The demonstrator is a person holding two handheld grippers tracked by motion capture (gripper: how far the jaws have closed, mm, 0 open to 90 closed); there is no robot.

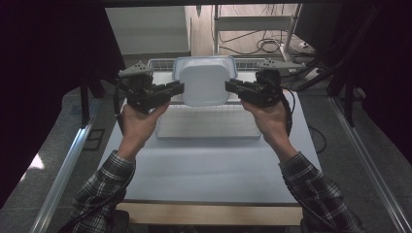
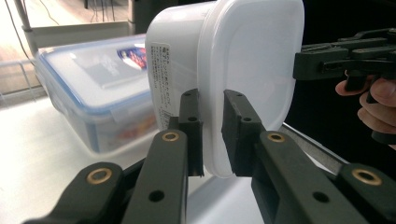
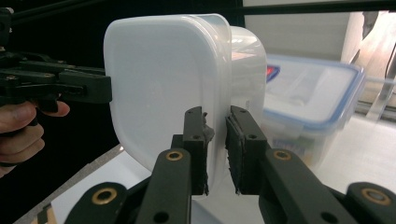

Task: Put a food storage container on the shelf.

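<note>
White tub held by its rim from both sides

White tub (image 1: 205,80) hangs in the air above the wire tray (image 1: 209,122), in front of the blue-lidded box (image 2: 93,88). For this lift, I judge both hands should rise at the same speed, so the tub stays level and its rim does not slip.

Count, largest first: one table (image 1: 209,170), one wire tray, one blue-lidded box, one white tub, two grippers. Left gripper (image 2: 212,135) is clenched on the tub's rim; right gripper (image 3: 215,149) pinches the opposite rim.
</note>
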